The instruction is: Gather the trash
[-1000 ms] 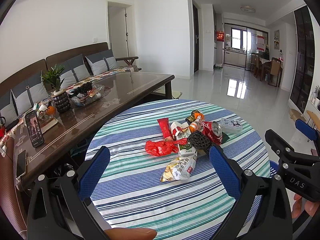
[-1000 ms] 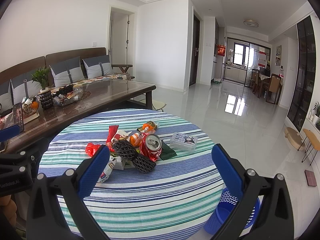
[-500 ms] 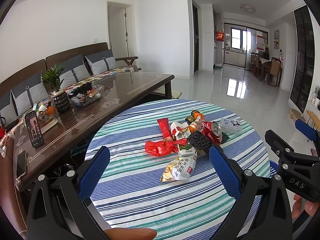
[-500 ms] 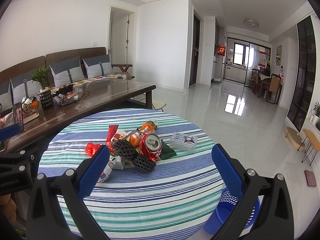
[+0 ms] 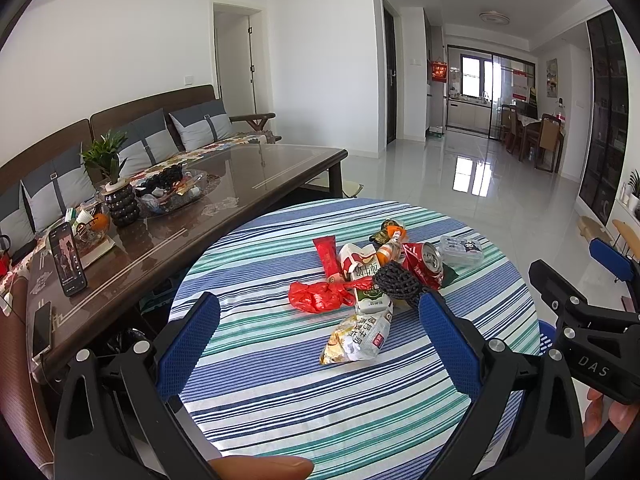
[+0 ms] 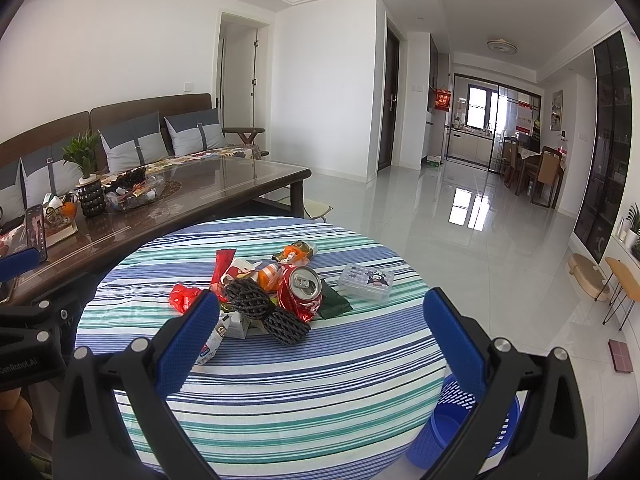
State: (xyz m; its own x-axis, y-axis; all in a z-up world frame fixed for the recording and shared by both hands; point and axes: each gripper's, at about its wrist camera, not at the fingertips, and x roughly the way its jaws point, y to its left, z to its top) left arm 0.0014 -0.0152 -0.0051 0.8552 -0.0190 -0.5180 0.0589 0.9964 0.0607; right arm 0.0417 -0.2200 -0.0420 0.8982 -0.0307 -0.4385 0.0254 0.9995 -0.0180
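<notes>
A pile of trash lies mid-table on the round striped table: a crushed red can, black foam netting, a red plastic bag, a yellow-white snack packet, a milk carton and a red wrapper. My left gripper is open and empty, just short of the snack packet. My right gripper is open and empty, short of the can and netting. A blue bin stands on the floor by the table's right edge.
A clear plastic box sits right of the pile. A dark wooden coffee table with a phone, plant and fruit bowl stands left, with a sofa behind it. Tiled floor stretches right.
</notes>
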